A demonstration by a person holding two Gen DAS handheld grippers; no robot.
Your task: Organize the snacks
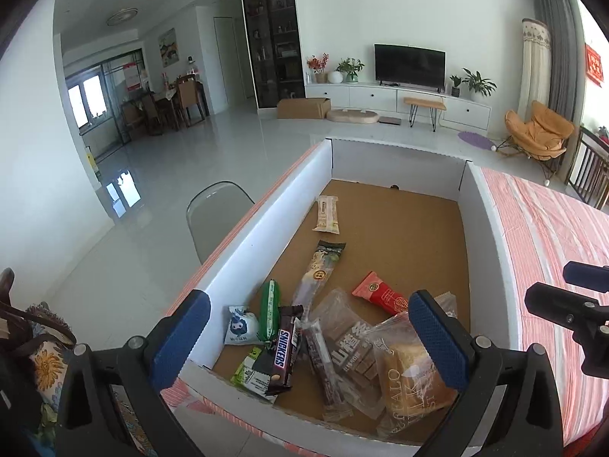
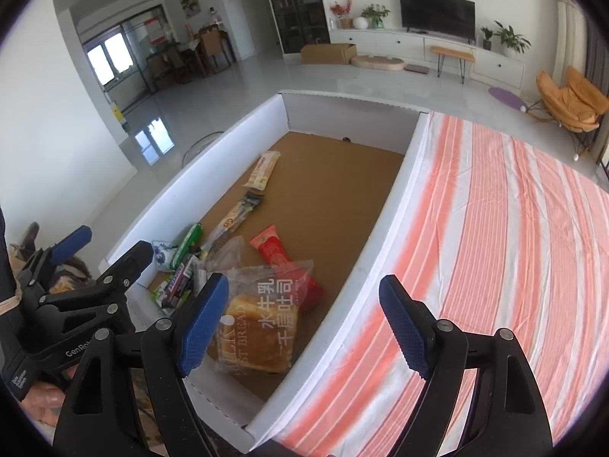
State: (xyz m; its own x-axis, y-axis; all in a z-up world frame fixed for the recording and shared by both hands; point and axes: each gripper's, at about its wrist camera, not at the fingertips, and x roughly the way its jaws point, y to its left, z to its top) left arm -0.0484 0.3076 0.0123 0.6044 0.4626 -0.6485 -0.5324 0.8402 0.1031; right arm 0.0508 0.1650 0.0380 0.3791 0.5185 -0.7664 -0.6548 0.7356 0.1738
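Note:
A white cardboard box (image 1: 266, 221) with a brown floor stands on the striped table and holds several snacks: a Snickers bar (image 1: 284, 354), a bagged toast loaf (image 1: 411, 384), a red packet (image 1: 384, 297), a green stick (image 1: 269, 306) and a long sausage pack (image 1: 319, 270). My left gripper (image 1: 308, 339) is open and empty above the box's near end. My right gripper (image 2: 304, 323) is open and empty over the box's right wall (image 2: 388, 236), beside the toast loaf (image 2: 259, 327). The left gripper (image 2: 99, 251) also shows at the left of the right wrist view.
The red-and-white striped tablecloth (image 2: 495, 247) spreads right of the box. A grey chair (image 1: 217, 213) stands left of the table. A floral bag (image 1: 42, 365) sits at the near left. The living room with a TV (image 1: 409, 64) lies beyond.

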